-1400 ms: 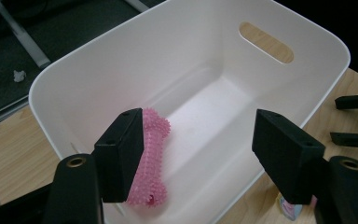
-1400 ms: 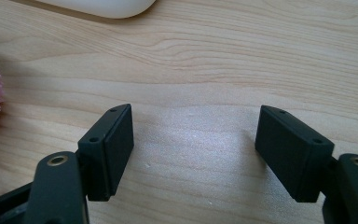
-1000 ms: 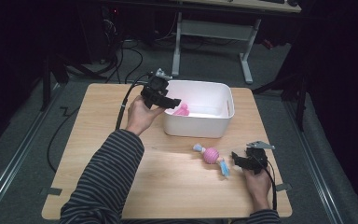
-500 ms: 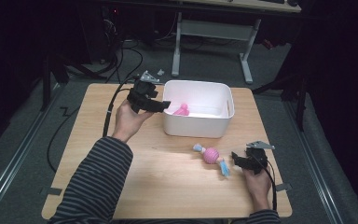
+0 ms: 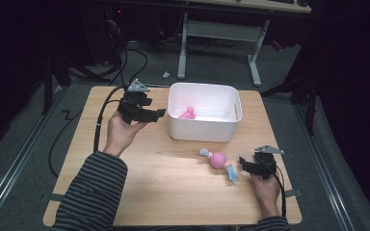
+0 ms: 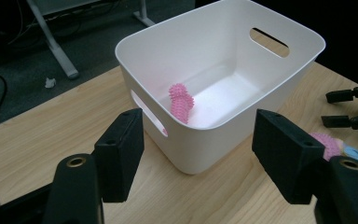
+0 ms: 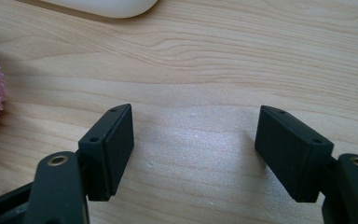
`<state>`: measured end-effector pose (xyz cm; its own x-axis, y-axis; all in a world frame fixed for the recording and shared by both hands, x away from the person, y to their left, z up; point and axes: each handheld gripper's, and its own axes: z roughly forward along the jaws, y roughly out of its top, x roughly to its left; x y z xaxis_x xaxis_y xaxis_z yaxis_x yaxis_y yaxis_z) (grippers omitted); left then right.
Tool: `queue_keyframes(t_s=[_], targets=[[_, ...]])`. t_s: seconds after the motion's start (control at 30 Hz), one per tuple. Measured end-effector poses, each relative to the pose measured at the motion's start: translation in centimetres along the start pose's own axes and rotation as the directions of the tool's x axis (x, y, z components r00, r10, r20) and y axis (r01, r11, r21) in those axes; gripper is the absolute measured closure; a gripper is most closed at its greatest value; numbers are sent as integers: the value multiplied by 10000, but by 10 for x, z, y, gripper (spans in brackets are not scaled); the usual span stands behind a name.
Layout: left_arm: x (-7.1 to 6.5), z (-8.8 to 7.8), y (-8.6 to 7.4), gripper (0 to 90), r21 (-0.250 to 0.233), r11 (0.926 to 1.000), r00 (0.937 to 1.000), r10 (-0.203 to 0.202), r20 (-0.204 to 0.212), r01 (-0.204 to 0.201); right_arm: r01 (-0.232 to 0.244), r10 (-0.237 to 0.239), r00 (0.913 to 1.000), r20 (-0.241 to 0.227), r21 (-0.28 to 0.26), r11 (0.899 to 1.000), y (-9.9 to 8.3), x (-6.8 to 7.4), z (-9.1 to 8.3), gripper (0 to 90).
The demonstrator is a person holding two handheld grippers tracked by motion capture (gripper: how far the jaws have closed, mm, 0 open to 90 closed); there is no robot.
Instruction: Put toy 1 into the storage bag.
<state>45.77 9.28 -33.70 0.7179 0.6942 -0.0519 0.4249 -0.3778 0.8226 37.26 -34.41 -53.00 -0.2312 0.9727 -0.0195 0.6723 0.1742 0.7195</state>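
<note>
The high view looks forward and down from above the person's side, taking in the whole bench (image 5: 173, 192). The left gripper view sits low behind its own jaws, facing the tub (image 6: 223, 60) just ahead of them. The right gripper view looks steeply down past its jaws, close to the wood. All three views share the tub and the pink toy (image 5: 218, 160).

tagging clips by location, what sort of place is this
Probably a lab or workshop set up for recording. A small light wooden table stands on grey carpet, black cables trail across the floor, and the metal legs of a height-adjustable desk stand behind it in a dark room.
</note>
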Motion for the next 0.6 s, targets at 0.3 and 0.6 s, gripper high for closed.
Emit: queue_keyframes(t_s=[0.3, 0.6], targets=[[6, -14, -23, 341, -262, 9985, 9988, -476, -88, 474, 2, -2, 10000, 9, 1, 10000, 0, 0, 0, 282], [9, -23, -43, 339, -524, 9941, 9953, -957, -138, 949, -4, 4, 10000, 13, 2, 10000, 0, 0, 0, 282]])
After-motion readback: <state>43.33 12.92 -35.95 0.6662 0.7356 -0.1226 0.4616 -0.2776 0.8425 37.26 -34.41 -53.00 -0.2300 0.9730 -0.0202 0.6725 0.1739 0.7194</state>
